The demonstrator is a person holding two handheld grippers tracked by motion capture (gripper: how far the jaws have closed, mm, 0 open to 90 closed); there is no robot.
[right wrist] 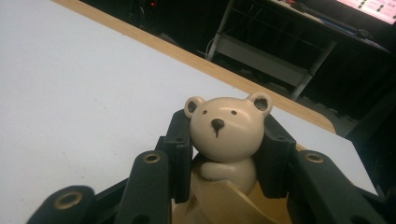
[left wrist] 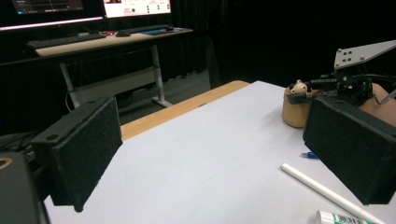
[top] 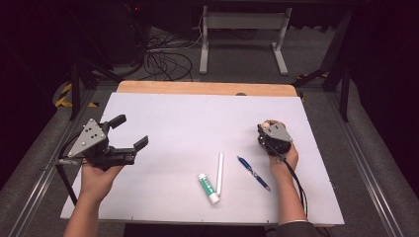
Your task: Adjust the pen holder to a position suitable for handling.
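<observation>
Right gripper pinching a small beige bear figure by the head, one jaw pressed to each side of it, the bear sitting atop a tan holder close to the right edge of the white table sheet. Left gripper held at the left side of that sheet with its jaws spread wide and nothing between them, well apart from the bear. Toward the near edge of the sheet, between the two grippers: a blue pen just left of the right hand, then a white stick, and a glue stick touching its near end.
</observation>
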